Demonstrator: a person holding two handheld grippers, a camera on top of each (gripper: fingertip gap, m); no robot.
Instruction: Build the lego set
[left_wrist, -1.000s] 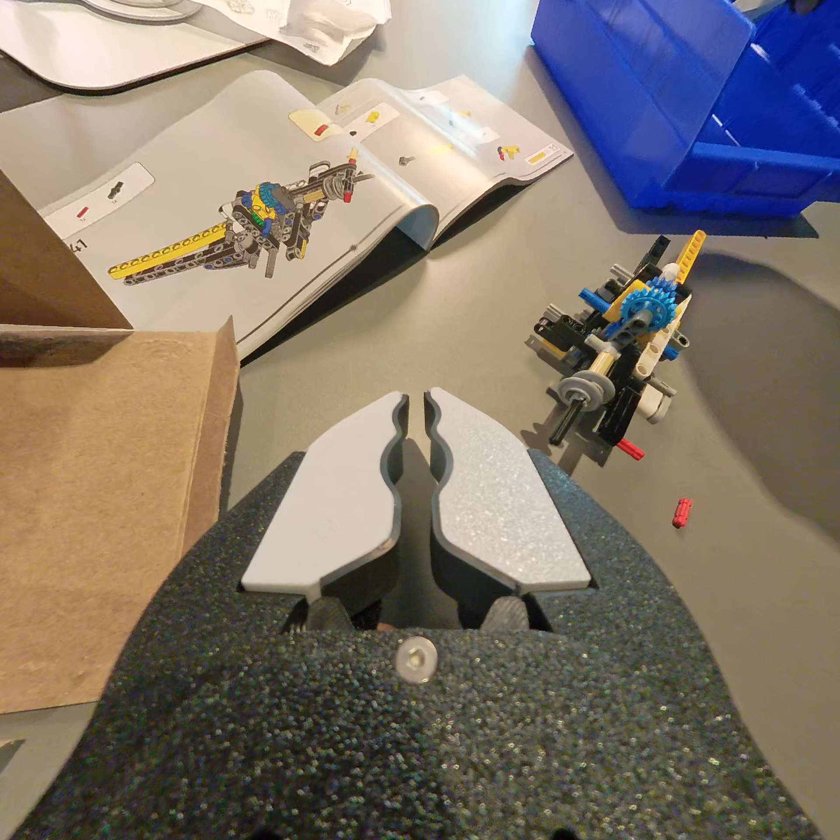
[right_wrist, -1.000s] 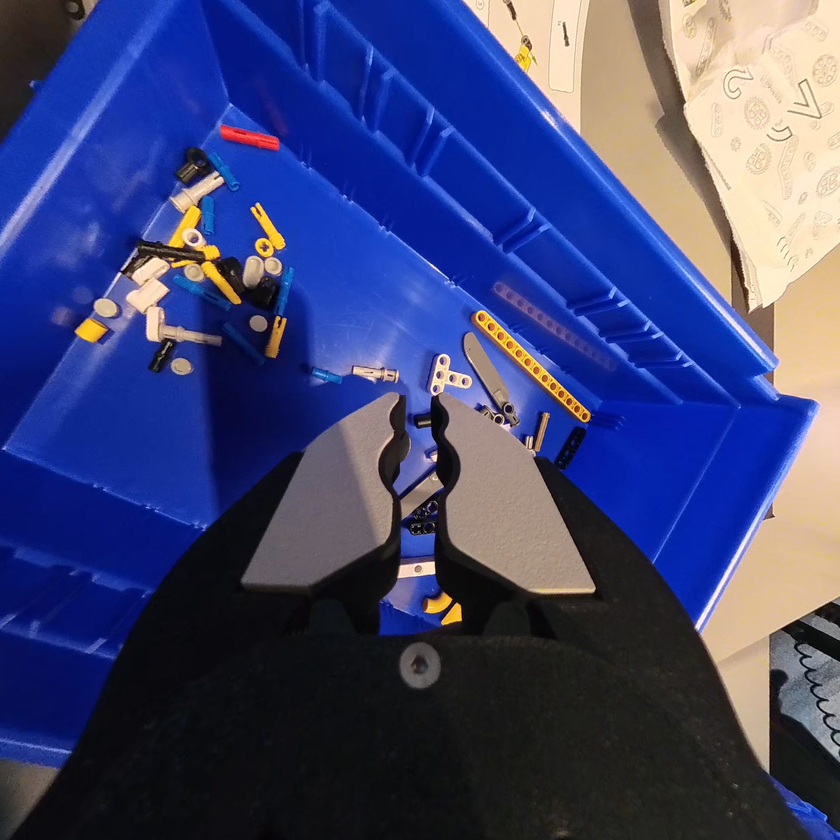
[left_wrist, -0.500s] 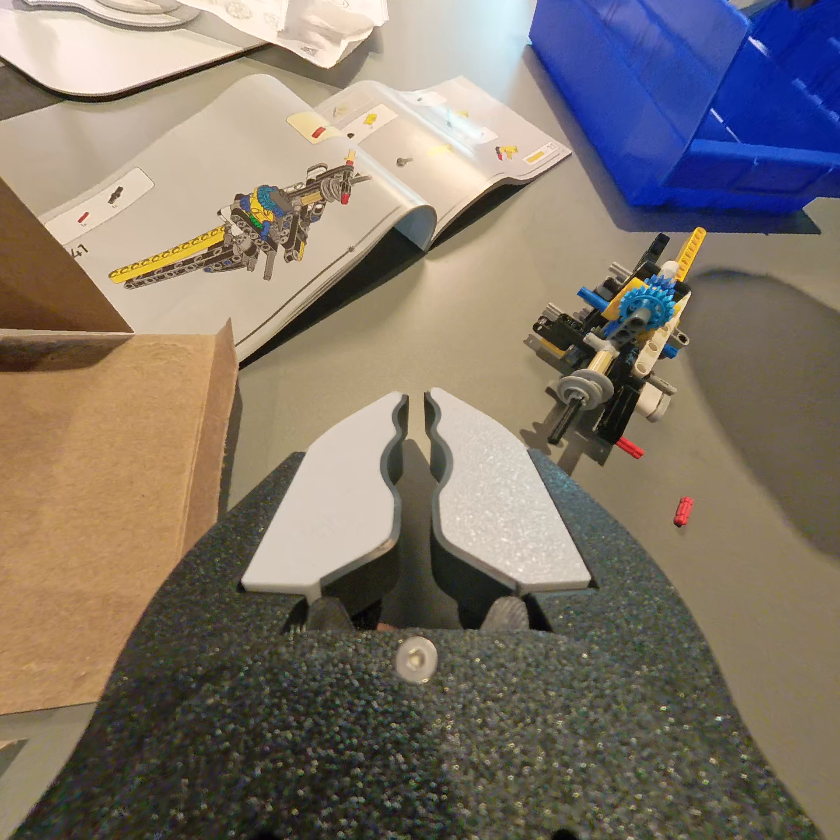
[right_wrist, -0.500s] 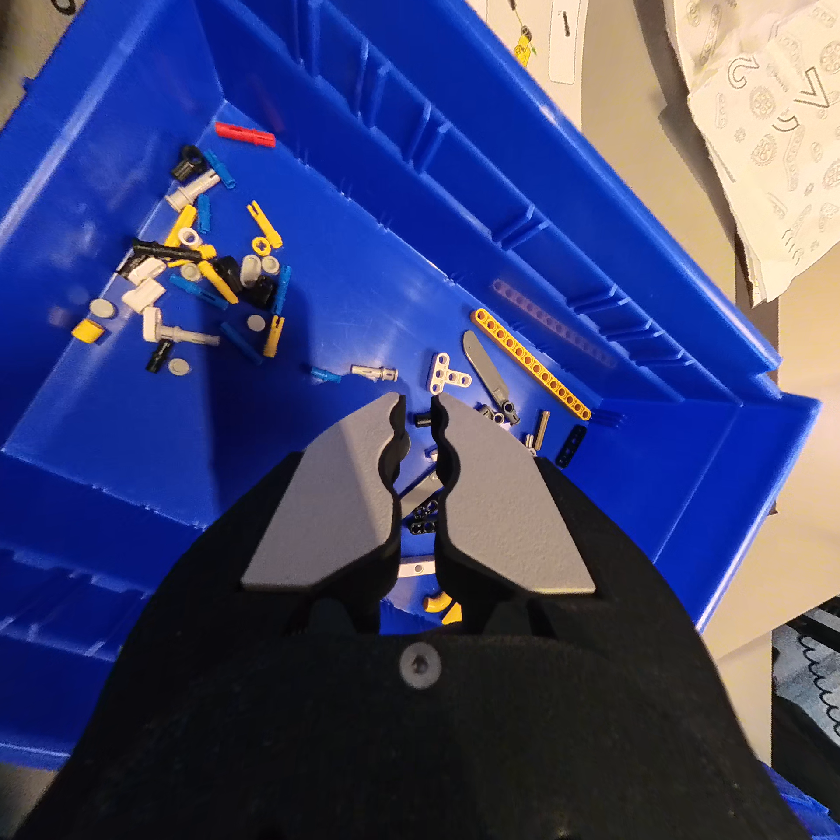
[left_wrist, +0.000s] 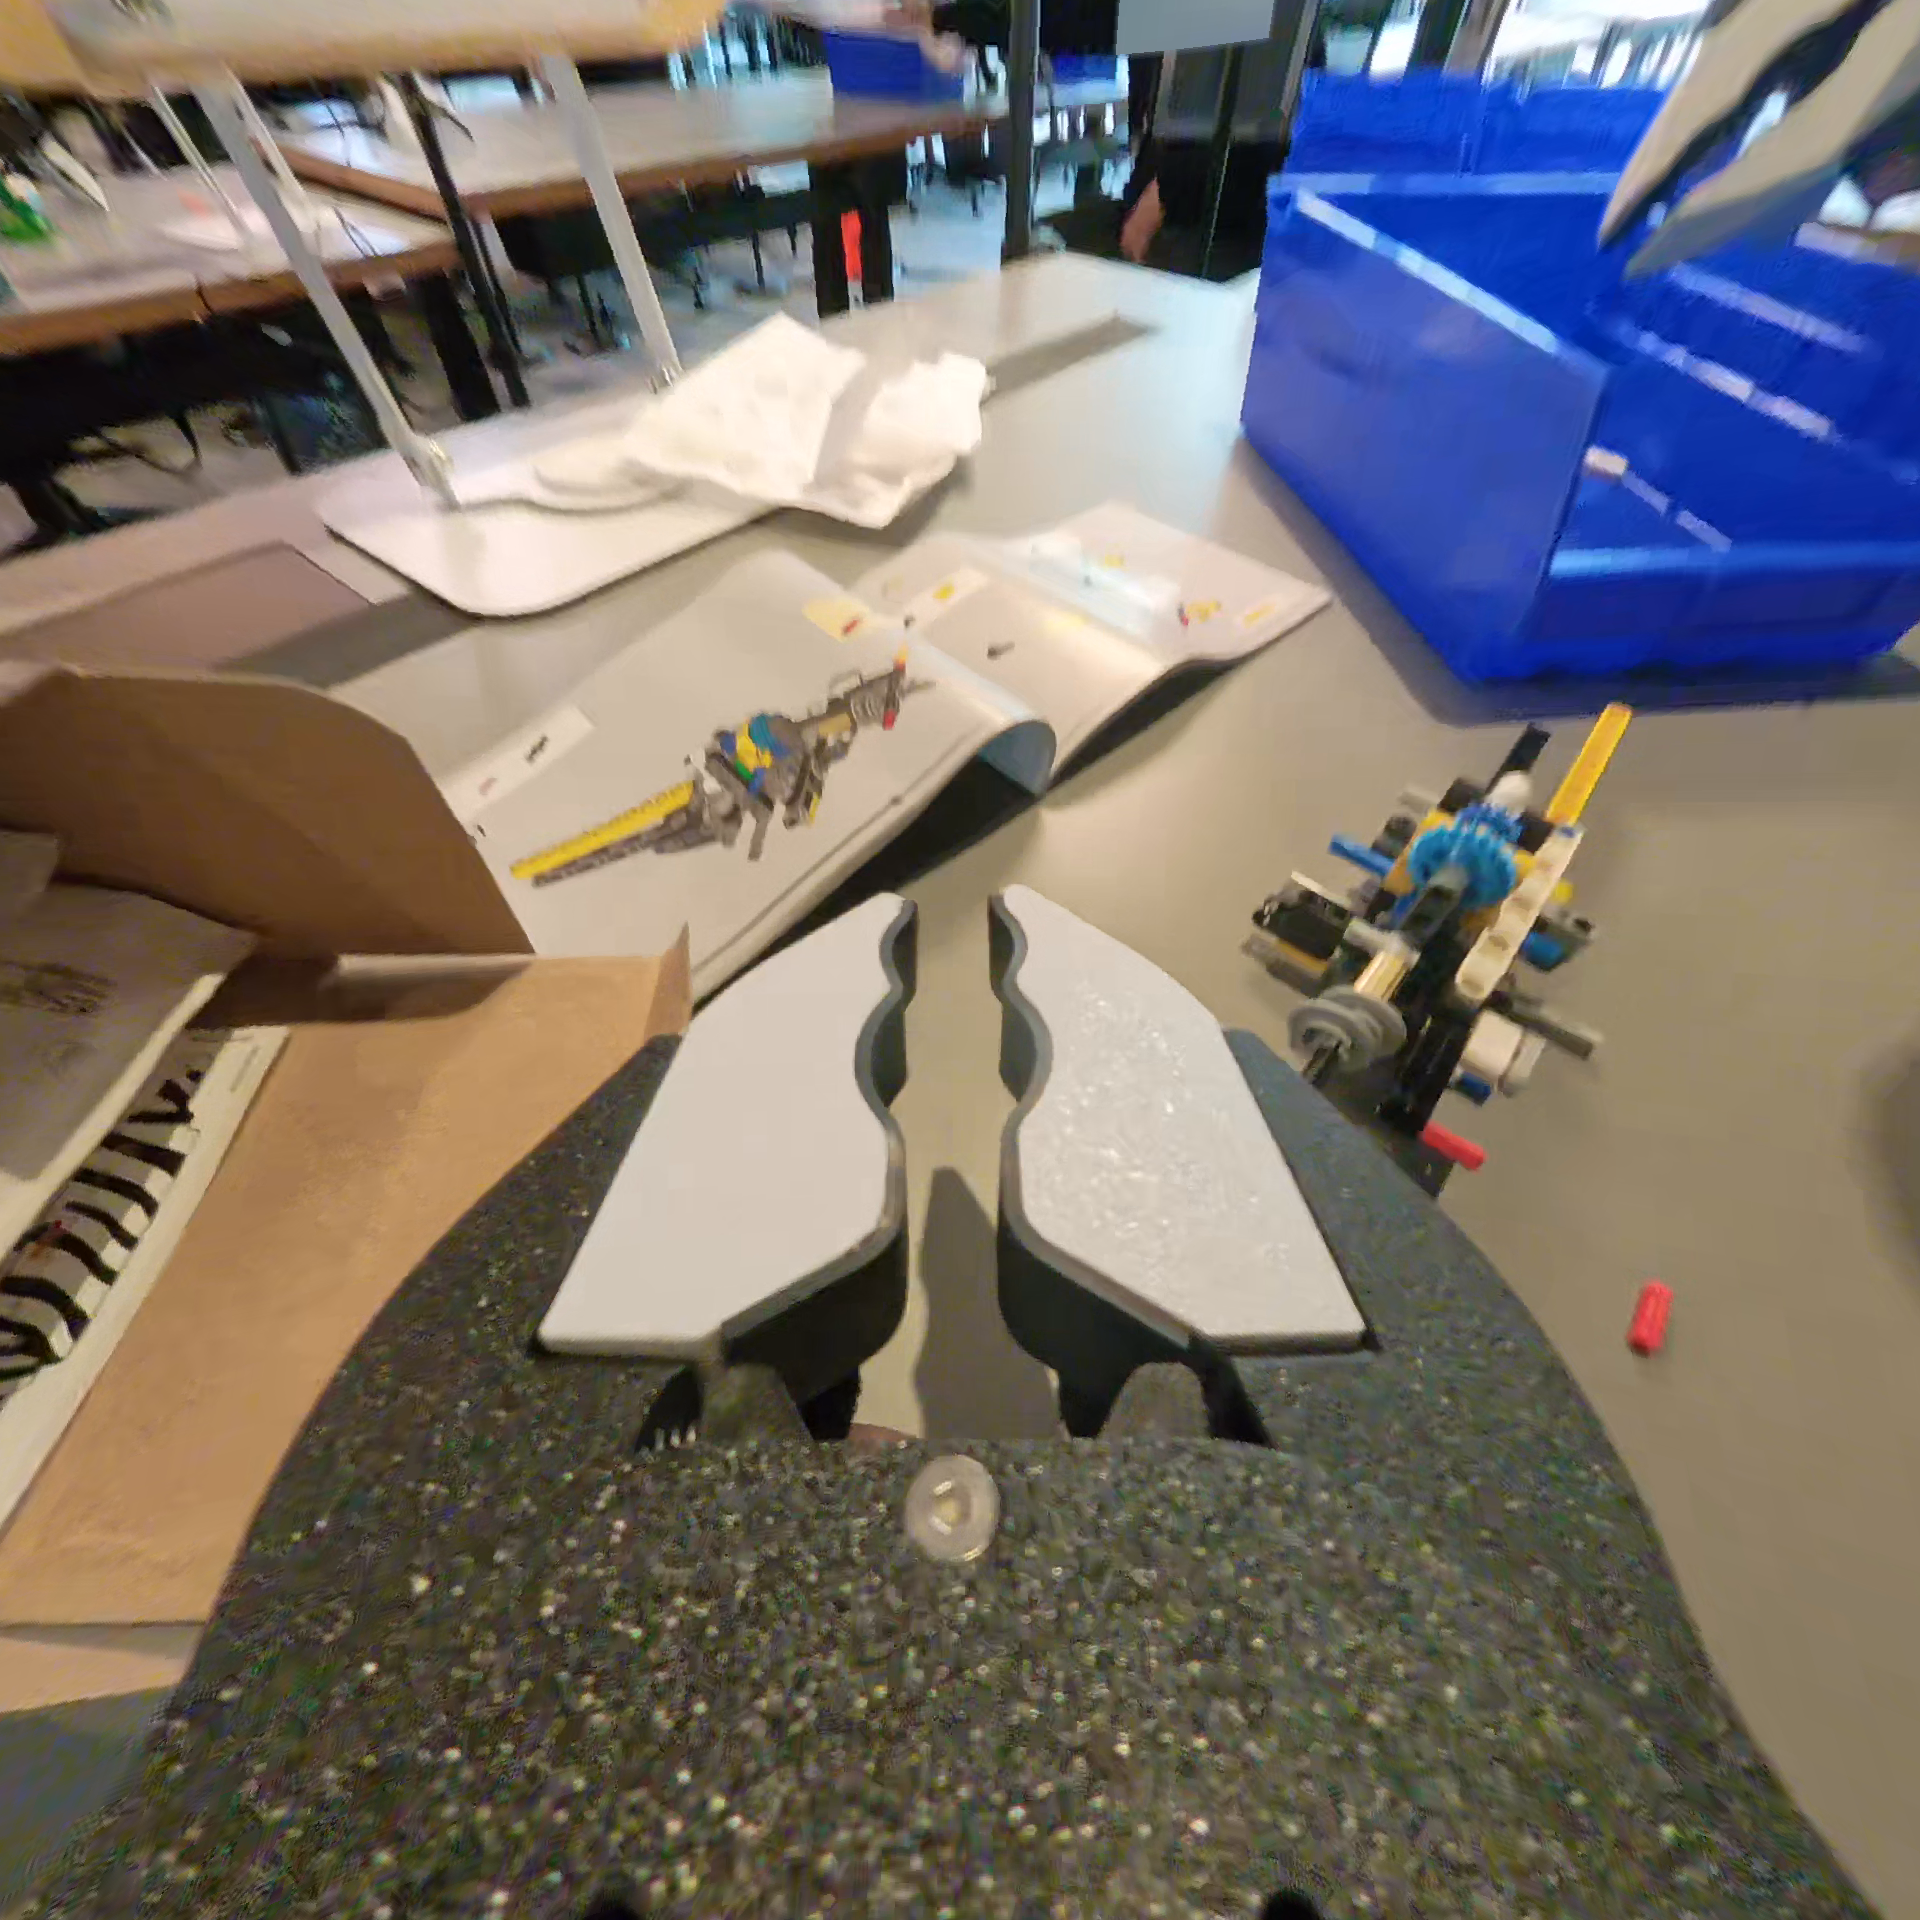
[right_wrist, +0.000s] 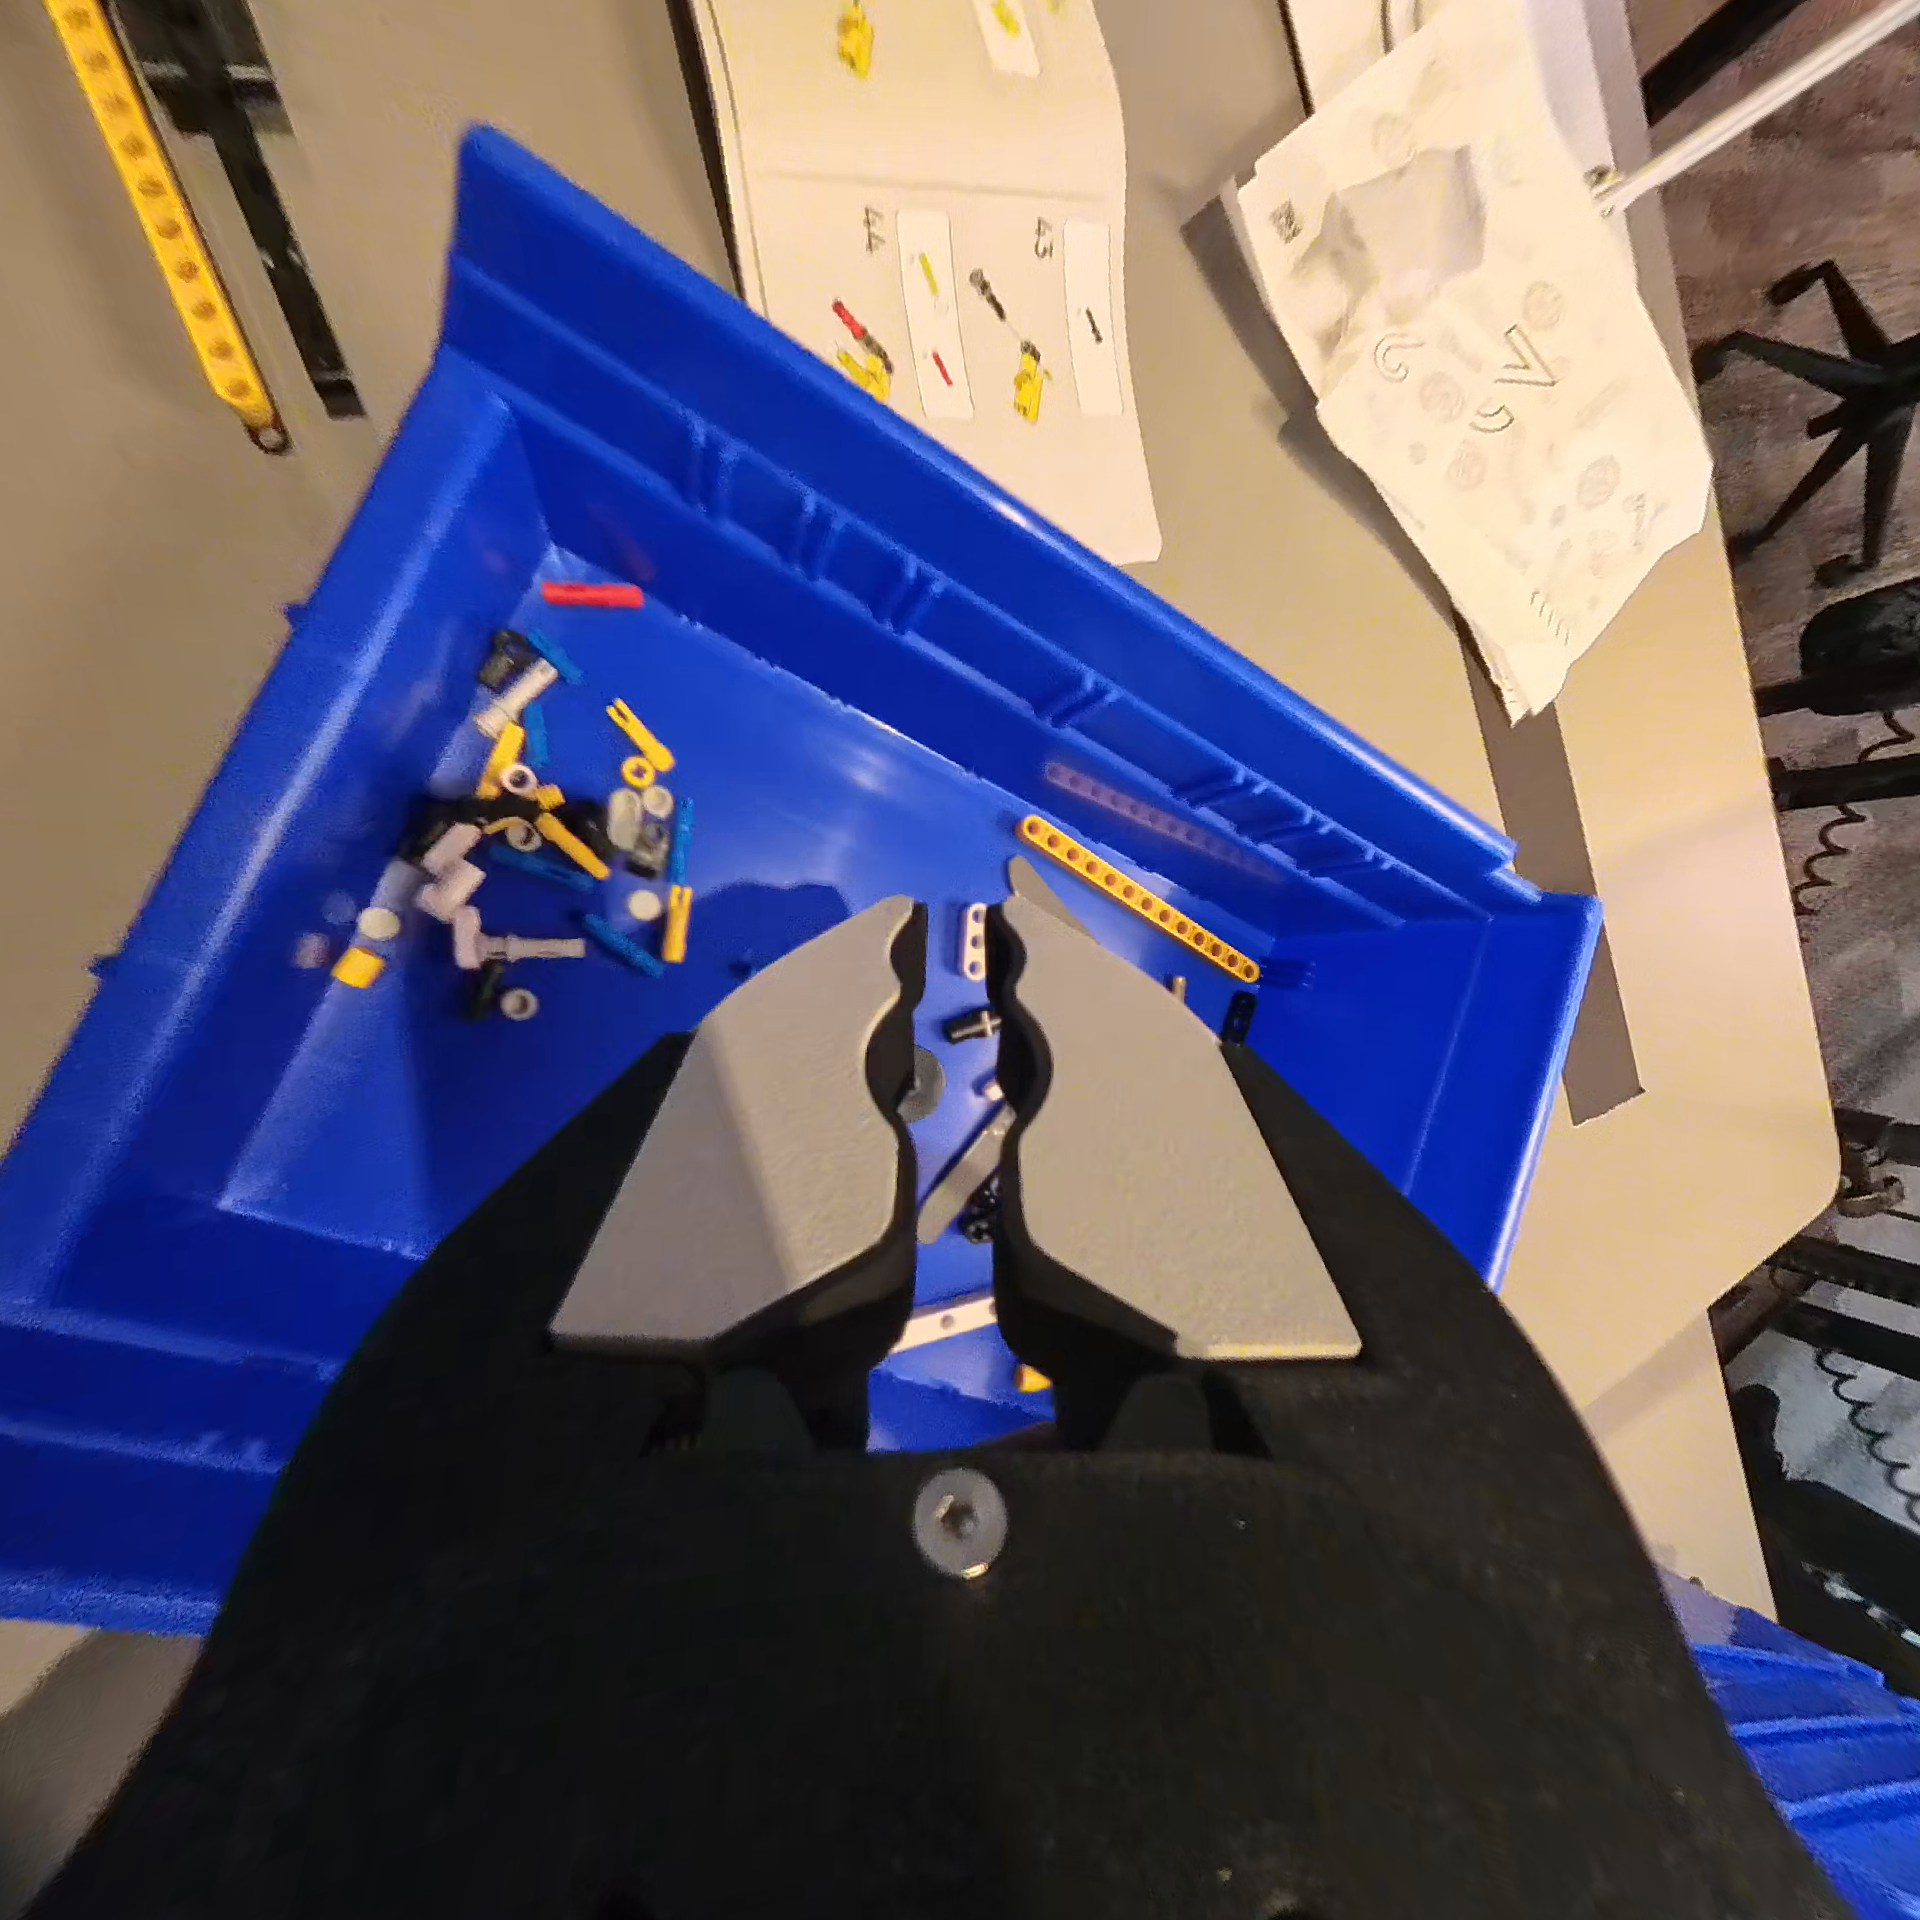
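Hovering slightly parted and empty, two grippers, left gripper (left_wrist: 951, 914) and right gripper (right_wrist: 954, 920), flank one blue bin (right_wrist: 499, 540).

The bin (right_wrist: 1039, 665) is bright blue, its floor strewn with yellow, white, black, blue and grey pieces (right_wrist: 540, 831), one red pin (right_wrist: 592, 593) and a long yellow beam (right_wrist: 1138, 896). The half-built model (left_wrist: 1434, 935) mixes black, yellow, white and grey around a blue gear. The table (left_wrist: 1714, 1091) is plain grey, the box (left_wrist: 343, 1195) brown cardboard, the crumpled bag (right_wrist: 1475, 384) white with faint grey printing.
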